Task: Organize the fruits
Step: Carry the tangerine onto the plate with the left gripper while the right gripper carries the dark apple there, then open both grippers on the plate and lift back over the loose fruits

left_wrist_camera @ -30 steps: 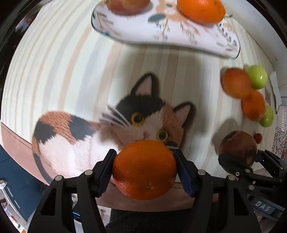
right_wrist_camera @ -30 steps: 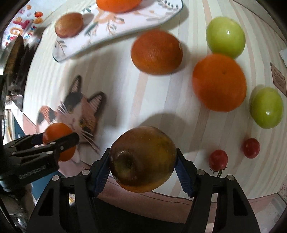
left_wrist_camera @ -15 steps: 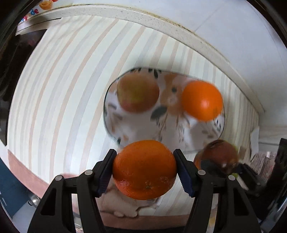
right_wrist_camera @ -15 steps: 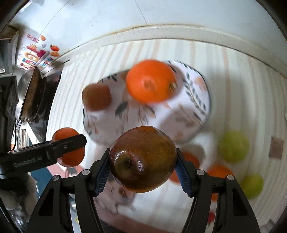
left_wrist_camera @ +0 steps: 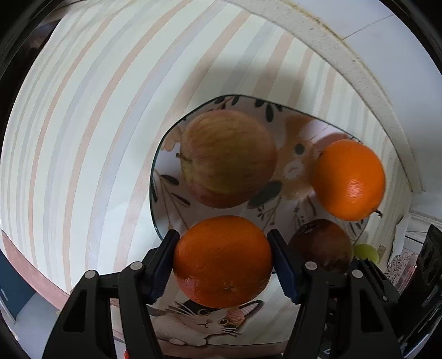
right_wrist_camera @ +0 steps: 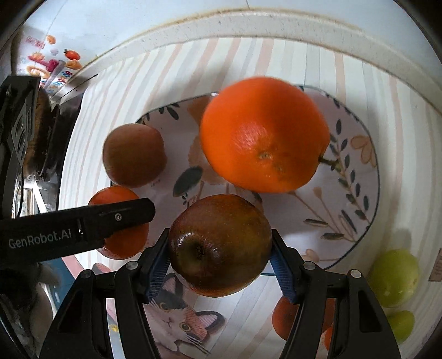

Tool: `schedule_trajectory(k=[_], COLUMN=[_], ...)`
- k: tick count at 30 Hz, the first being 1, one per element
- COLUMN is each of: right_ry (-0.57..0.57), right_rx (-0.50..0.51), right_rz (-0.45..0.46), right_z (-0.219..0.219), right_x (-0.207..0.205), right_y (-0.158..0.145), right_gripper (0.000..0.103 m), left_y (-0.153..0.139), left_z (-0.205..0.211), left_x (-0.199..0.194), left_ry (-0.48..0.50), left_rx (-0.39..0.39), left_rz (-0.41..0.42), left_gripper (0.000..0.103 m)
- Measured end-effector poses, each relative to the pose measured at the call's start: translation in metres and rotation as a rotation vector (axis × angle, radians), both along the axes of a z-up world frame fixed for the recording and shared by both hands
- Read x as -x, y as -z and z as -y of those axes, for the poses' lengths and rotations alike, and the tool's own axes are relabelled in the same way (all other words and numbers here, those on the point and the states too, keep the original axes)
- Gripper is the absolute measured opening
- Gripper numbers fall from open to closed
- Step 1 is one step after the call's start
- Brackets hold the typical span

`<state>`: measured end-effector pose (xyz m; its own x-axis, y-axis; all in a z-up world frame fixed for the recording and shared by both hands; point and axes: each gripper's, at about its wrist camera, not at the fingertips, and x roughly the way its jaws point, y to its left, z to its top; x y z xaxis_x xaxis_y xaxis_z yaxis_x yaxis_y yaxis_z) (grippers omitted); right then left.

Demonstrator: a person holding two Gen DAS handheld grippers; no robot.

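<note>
Left wrist view has the left tongs clamped on a round orange, held over the near rim of the floral-patterned white plate. On that plate a red-yellow streaked apple lies at 12 o'clock from the held fruit and a second bright orange at 2 o'clock, with bare plate between them. Right wrist view shows the right tongs gripping a dark red-brown apple over the plate's near edge, the left tongs crossing in at 9 o'clock, close beside. Open striped tablecloth surface stretches wide toward 10 o'clock; a pale raised ledge bounds the far side. Two green round fruits sit off-plate at 4 o'clock, and a printed calico cat shows at 6 o'clock.
</note>
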<state>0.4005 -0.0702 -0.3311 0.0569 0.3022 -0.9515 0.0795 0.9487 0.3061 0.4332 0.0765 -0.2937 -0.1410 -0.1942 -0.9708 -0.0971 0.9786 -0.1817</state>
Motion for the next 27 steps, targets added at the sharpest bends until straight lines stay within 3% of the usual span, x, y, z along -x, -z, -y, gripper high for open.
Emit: schedule_trajectory(k=[4, 5, 10, 13, 20, 27], right_ry=[0.014, 0.015, 0.026, 0.025, 0.046, 0.054], right_rx=[-0.025, -0.021, -0.011, 0.032, 0.160, 0.167], right_rz=[0.006, 0.012, 0.015, 0.020, 0.071, 0.135], right_z=[0.006, 0.008, 0.017, 0.023, 0.041, 0.046], right_x=[-0.003, -0.003, 0.003, 0.009, 0.041, 0.069], right_y=[-0.003, -0.006, -0.020, -0.035, -0.072, -0.111], right_gripper=[0.081, 0.083, 0.086, 0.095, 0.095, 0.095], left_y=[0.006, 0.003, -0.017, -0.034, -0.064, -0.099], left_z=[0.005, 0.006, 0.004, 0.002, -0.005, -0.003], left_x=[0.000, 0.001, 0.006, 0.015, 0.040, 0.082], left_ry=[-0.007, -0.007, 0.007, 0.014, 0.069, 0.111], left_rx=[0.013, 0.028, 0.019, -0.005, -0.096, -0.145], left_rz=[-0.002, 0.004, 0.050, 0.100, 0.223, 0.348], left_gripper=[0.064, 0.068, 0.076, 0.076, 0.076, 0.076])
